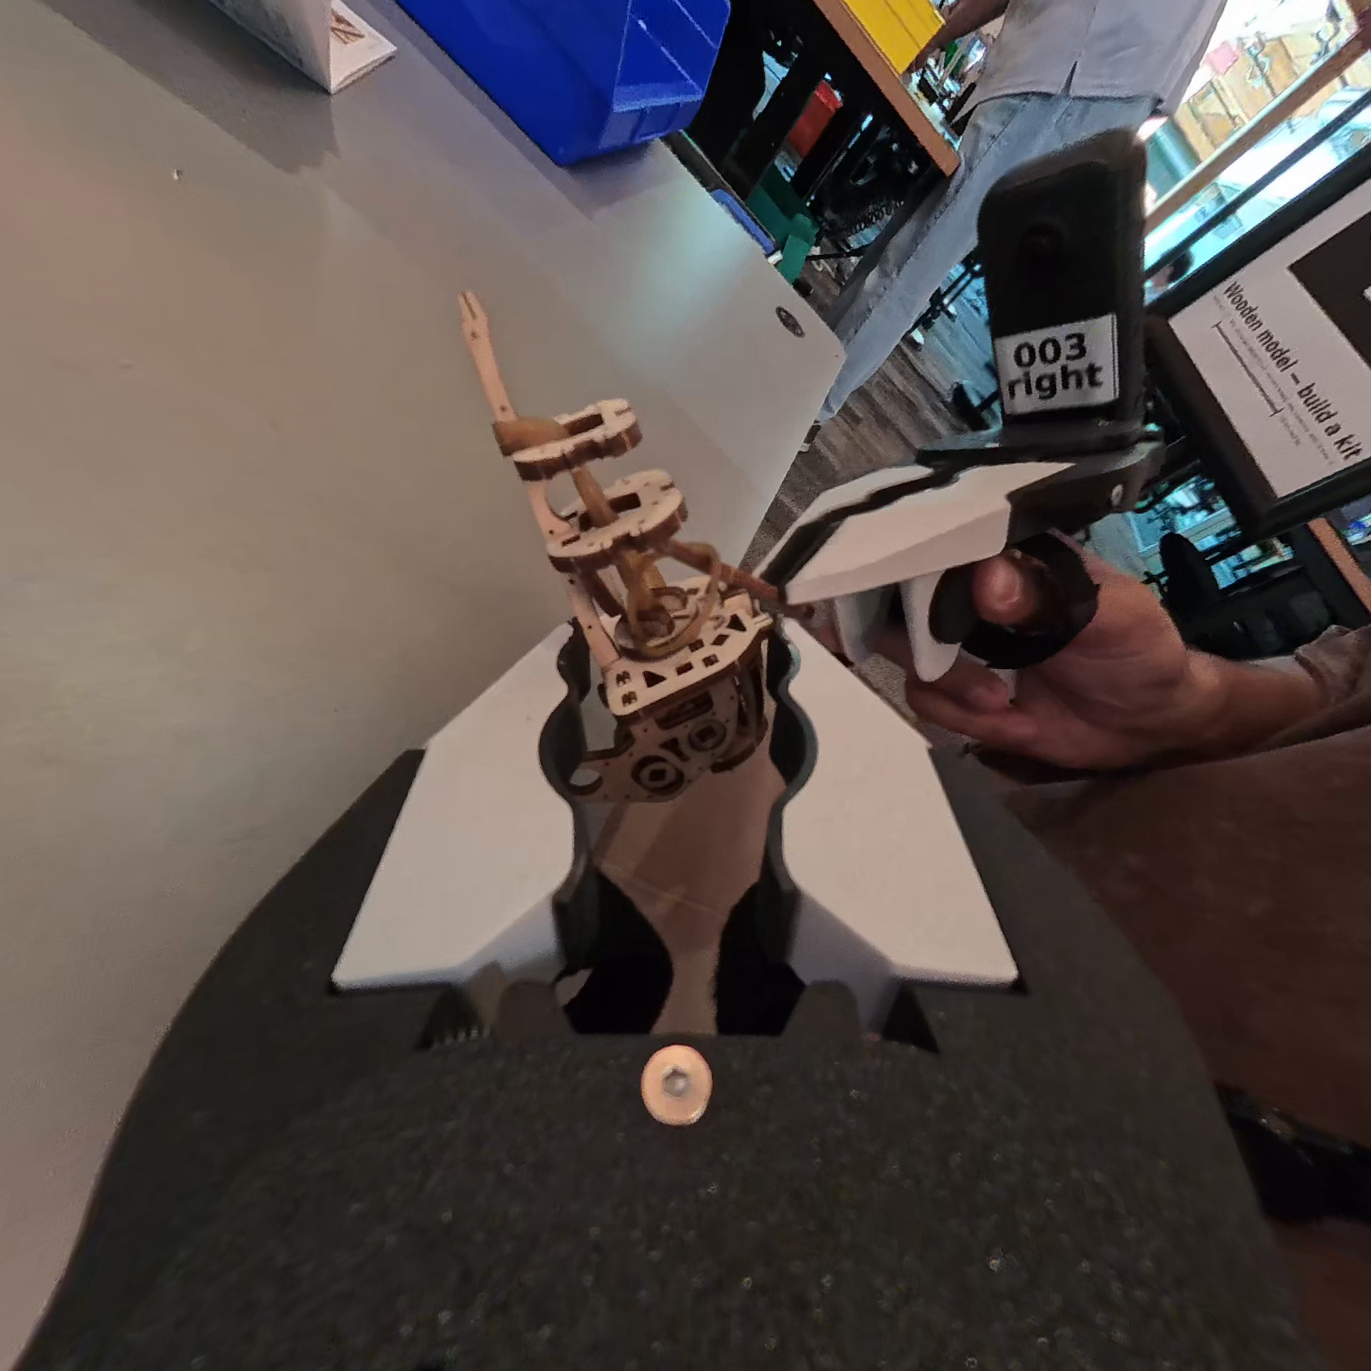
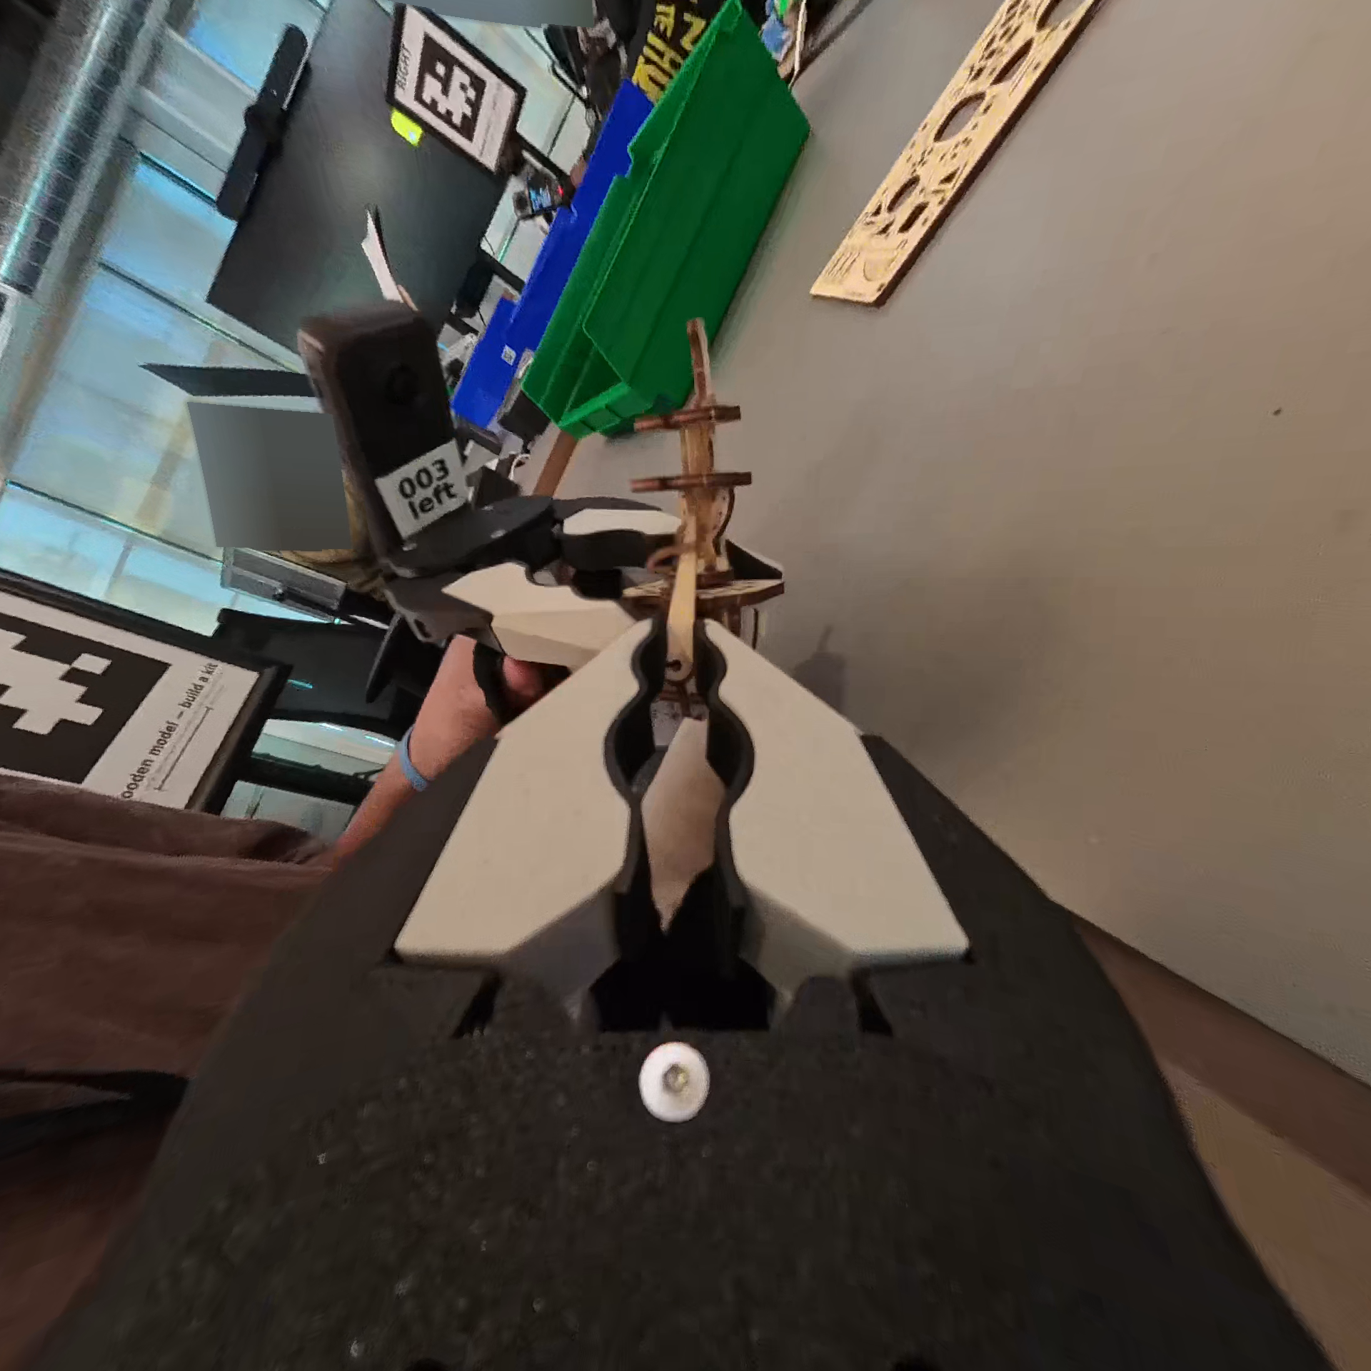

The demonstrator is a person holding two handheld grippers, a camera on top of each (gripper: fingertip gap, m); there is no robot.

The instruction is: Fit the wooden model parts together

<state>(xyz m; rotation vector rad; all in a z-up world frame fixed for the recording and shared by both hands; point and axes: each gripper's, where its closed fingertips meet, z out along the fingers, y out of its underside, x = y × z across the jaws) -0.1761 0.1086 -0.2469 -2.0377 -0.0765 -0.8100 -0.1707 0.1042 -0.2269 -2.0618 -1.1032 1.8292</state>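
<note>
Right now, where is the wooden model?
In the left wrist view, the wooden model sits centre, clamped by the left hand-held gripper, above the grey table.

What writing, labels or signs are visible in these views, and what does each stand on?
I do not quote wording; the bearers are:
Right gripper: white label on its camera, legible.
Left gripper: white label on its camera, legible.
Framed marker sign: legible heading, small print blurred.
Second framed marker sign: too small.
Yellow-and-black banner: cut off.
</note>
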